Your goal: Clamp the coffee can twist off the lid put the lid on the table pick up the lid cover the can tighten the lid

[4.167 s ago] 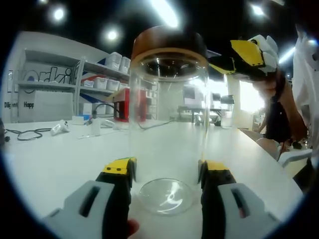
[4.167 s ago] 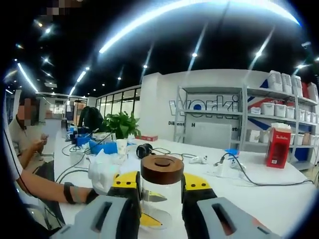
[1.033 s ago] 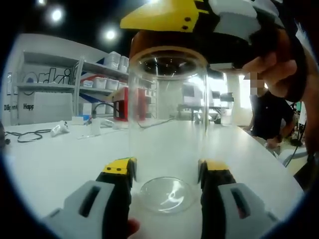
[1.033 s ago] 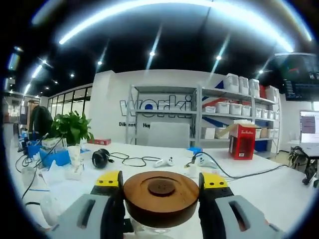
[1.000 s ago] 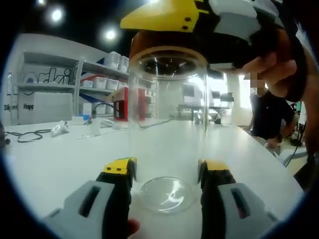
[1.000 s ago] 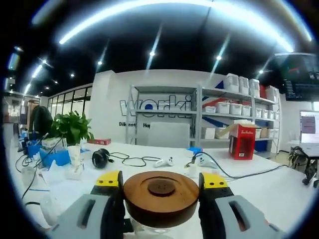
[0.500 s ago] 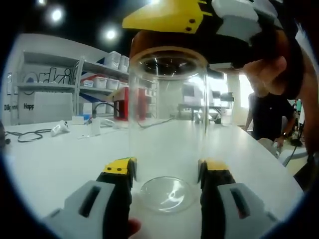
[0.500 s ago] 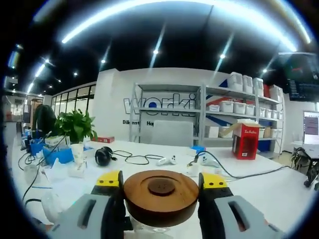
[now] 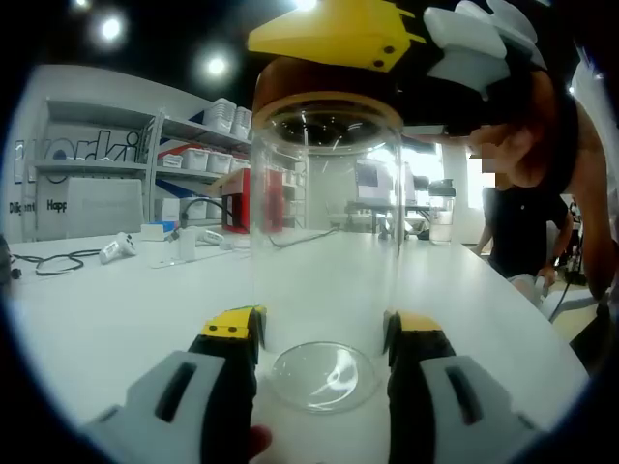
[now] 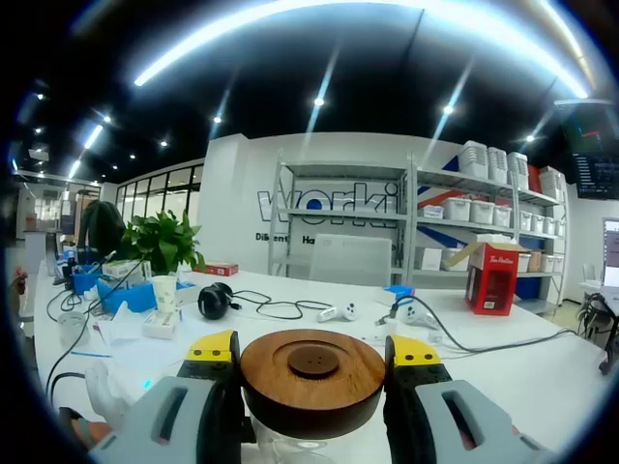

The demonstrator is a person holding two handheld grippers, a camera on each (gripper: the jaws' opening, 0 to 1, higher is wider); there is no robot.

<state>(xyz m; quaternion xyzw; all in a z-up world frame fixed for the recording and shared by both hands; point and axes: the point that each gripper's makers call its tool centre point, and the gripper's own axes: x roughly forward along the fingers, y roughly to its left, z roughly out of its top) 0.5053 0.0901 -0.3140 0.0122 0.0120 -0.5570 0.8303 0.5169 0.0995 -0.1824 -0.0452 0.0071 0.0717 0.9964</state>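
Note:
A clear glass coffee can (image 9: 326, 242) stands upright on the white table (image 9: 116, 309). My left gripper (image 9: 324, 333) is shut on its lower part, one yellow-tipped jaw on each side. A round brown wooden lid (image 10: 312, 377) sits on the can's mouth. My right gripper (image 10: 313, 353) is shut on that lid from both sides. In the left gripper view the right gripper (image 9: 387, 39) spans the top of the can, with a person's hand (image 9: 527, 126) behind it. The lid (image 9: 290, 82) shows there as a dark band under the yellow jaw.
Cables, black headphones (image 10: 215, 301), a white controller (image 10: 334, 312), a cup (image 10: 164, 291) and a potted plant (image 10: 164, 246) lie on the far table. A red box (image 10: 491, 278) stands by the shelving (image 10: 455, 232). A person in black (image 9: 517, 232) stands at the right.
The right gripper has turned a little with the lid, so its view has swung and the background has slid rightward. The left gripper and the can have stayed still.

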